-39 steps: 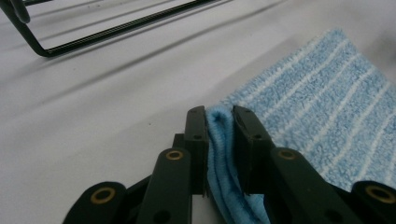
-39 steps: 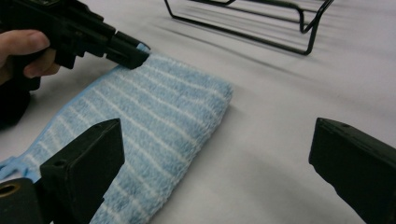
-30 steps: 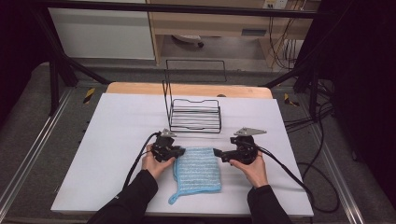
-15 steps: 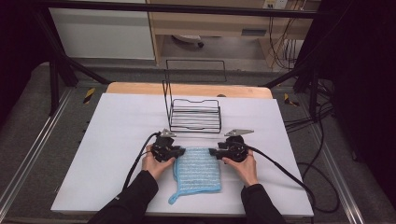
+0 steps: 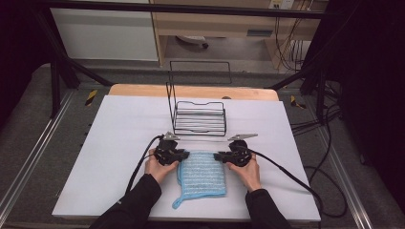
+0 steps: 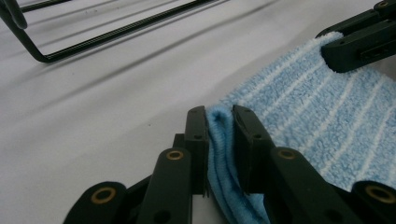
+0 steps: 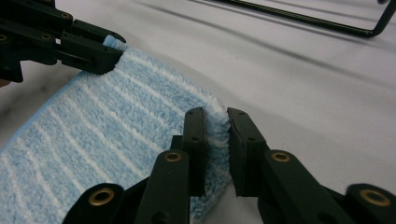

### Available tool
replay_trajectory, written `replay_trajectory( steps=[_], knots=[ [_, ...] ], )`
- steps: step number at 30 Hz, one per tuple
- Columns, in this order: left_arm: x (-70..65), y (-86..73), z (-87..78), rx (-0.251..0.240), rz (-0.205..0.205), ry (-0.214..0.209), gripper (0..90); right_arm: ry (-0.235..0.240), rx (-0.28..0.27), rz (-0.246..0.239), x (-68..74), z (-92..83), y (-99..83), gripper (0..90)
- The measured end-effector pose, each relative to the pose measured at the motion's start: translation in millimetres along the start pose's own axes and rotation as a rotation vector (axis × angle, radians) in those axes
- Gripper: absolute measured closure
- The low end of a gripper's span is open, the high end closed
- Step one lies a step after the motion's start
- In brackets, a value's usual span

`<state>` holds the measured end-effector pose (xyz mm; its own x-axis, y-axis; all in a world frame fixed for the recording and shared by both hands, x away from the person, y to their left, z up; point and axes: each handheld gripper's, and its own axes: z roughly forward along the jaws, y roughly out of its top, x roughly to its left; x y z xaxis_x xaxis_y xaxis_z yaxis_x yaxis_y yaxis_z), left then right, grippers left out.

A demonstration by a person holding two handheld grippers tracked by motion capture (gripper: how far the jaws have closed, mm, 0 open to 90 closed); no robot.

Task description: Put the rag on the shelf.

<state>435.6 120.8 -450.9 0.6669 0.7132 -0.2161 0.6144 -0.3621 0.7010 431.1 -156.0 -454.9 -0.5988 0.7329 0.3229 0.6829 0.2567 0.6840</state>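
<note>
**Two grippers pinching the far corners of a blue cloth**

We are seeing no brand, label or readable writing anywhere. We are looking down on a white table (image 5: pixel 119 143) with a wooden edge at the back, standing in a dim room with pale cabinets (image 5: pixel 105 33) behind it and black cables (image 5: pixel 329 138) lying on the grey floor at the right. A black wire rack (image 5: pixel 199 118) is standing on the table beyond the hands. On the left, the left gripper (image 5: pixel 184 155) is clamping the far left corner of the blue striped cloth (image 5: pixel 203 176), with the fold bunching between its narrow jaws (image 6: pixel 219 135). The cloth is lying flat on the table between the two hands, near the front edge. On the right, the right gripper (image 5: pixel 218 156) has just been closing, and its jaws are now pressing on the cloth's far right corner (image 7: pixel 215 126). A second ago we were seeing that gripper wide and just off the cloth's right edge; the left one is keeping its grip.
</note>
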Motion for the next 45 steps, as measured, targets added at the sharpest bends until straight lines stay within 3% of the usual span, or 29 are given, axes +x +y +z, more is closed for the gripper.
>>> replay_trajectory(
  steps=[5, 16, 45],
  knots=[
    [0.7, 0.4, -1.7, -0.003, 0.003, -0.005, 78.7, 0.003, -0.004, 0.018, -0.3, -0.9, 1.3, 82.5],
    [0.1, 2.2, -9.3, -0.025, -0.003, -0.02, 79.8, -0.004, -0.04, 0.004, 3.8, -8.5, 2.5, 82.7],
    [-14.8, 12.6, -41.8, -0.155, 0.048, -0.026, 79.9, -0.004, -0.176, -0.046, 20.3, -40.5, 10.7, 82.7]
  ],
)
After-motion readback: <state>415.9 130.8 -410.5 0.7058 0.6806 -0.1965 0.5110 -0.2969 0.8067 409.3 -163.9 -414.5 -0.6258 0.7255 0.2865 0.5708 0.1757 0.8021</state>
